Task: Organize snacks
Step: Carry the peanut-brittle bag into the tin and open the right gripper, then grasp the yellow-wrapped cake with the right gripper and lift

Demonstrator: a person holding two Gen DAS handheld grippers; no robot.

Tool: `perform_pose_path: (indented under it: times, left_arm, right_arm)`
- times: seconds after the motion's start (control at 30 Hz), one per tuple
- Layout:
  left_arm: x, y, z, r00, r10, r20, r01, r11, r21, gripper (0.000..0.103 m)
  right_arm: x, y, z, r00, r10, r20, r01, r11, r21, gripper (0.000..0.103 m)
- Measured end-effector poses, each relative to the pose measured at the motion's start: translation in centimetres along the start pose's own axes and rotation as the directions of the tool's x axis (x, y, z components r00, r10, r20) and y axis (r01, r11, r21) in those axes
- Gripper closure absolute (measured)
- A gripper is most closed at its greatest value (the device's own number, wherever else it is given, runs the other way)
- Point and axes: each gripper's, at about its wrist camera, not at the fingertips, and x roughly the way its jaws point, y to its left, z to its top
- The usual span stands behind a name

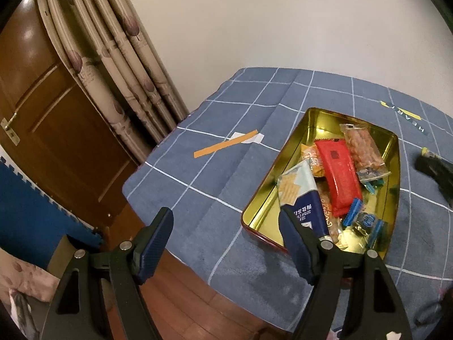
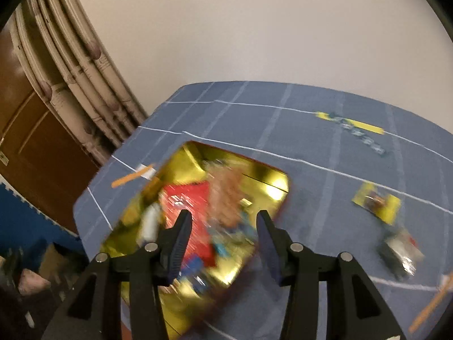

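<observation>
Right claw (image 2: 223,223) hung over tin, jaws parted, nothing between pads. View smeared by motion, so contents only roughly readable. Left claw (image 1: 226,221) stood wide and empty at tin's near corner.

Gold tin (image 1: 320,116) sat on blue checked cloth (image 1: 226,90), already holding red packet (image 1: 339,178), blue-and-white cracker pack (image 1: 300,195), clear bag of brown snacks (image 1: 362,150), small blue candies (image 1: 368,221).

Two snacks lay loose on cloth right of tin: yellow packet (image 2: 376,201), and beyond it dark wrapped one (image 2: 399,255).

My judgement: fetch yellow packet next with right claw. Slow down first, pinch across flat body, lift clear of tin rim, drop into bare gold corner.

Tin (image 1: 395,153): glossy gold metal. Cloth (image 1: 226,113): matt woven fabric. Door (image 1: 56,107): varnished wood. Red pack (image 1: 341,178): shiny plastic.
</observation>
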Motion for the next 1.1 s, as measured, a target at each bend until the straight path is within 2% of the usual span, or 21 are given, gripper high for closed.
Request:
perform_pose_path:
  times: [0.17, 0.3, 0.37, 0.5, 0.53, 0.6, 0.67, 0.77, 0.9, 1.03, 1.07, 1.1]
  left_arm:
    - [-1.0, -0.5, -0.2, 1.0, -0.003, 0.029, 0.003, 1.0, 0.016, 0.028]
    - [-1.7, -1.5, -0.5, 0.999, -0.004, 0.05, 0.002, 0.999, 0.048, 0.028]
    - [-1.8, -2.1, -0.7, 0.998, 0.002, 0.056, -0.006, 0.998, 0.067, 0.028]
    - [-1.6, -3.0, -1.1, 0.998, 0.011, 0.06, -0.017, 0.994, 0.104, 0.028]
    - [-1.6, -3.2, -1.1, 0.998, 0.013, 0.065, -0.021, 0.993, 0.113, 0.028]
    - [-1.6, -3.4, -1.1, 0.997, 0.01, 0.075, -0.019, 0.992, 0.123, 0.028]
    - [-1.7, -3.6, -1.1, 0.996, 0.005, 0.084, -0.015, 0.992, 0.129, 0.028]
    - [-1.7, -3.9, -1.1, 0.996, -0.008, 0.084, -0.004, 0.991, 0.137, 0.027]
    - [-1.3, -4.5, -1.0, 0.997, -0.014, 0.071, 0.003, 0.988, 0.151, 0.025]
    - [-1.1, -4.9, -1.0, 0.997, -0.016, 0.069, 0.004, 0.986, 0.166, 0.025]
    - [-1.0, -5.0, -1.0, 0.997, -0.015, 0.069, 0.004, 0.986, 0.168, 0.025]
    - [-1.0, -5.1, -1.0, 0.997, -0.016, 0.07, 0.004, 0.985, 0.172, 0.025]
  right_arm:
    - [-4.6, -6.1, -3.3, 0.991, -0.131, -0.001, 0.131, 0.99, -0.058, 0.055]
    - [-6.5, -11.0, -3.7, 0.969, -0.245, -0.041, 0.24, 0.966, -0.094, 0.055]
    - [-6.9, -13.1, -3.4, 0.962, -0.266, -0.054, 0.26, 0.96, -0.101, 0.055]
    - [-6.2, -15.4, -1.6, 0.975, -0.216, -0.059, 0.211, 0.974, -0.081, 0.054]
    - [-5.5, -15.7, -0.8, 0.973, -0.221, -0.06, 0.214, 0.972, -0.099, 0.053]
    - [-4.0, -15.8, 0.1, 0.974, -0.213, -0.081, 0.2, 0.97, -0.141, 0.044]
    - [-2.1, -15.5, 1.1, 0.975, -0.193, -0.111, 0.171, 0.968, -0.184, 0.043]
    - [0.8, -14.6, 2.3, 0.971, -0.183, -0.156, 0.135, 0.952, -0.275, 0.04]
    - [4.1, -14.1, 3.1, 0.955, -0.211, -0.207, 0.128, 0.926, -0.355, 0.04]
    - [6.5, -14.2, 3.9, 0.948, -0.191, -0.255, 0.085, 0.923, -0.376, 0.04]
    - [7.2, -14.2, 4.0, 0.943, -0.198, -0.269, 0.085, 0.921, -0.38, 0.04]
    - [8.0, -14.4, 3.9, 0.931, -0.215, -0.296, 0.092, 0.921, -0.38, 0.057]
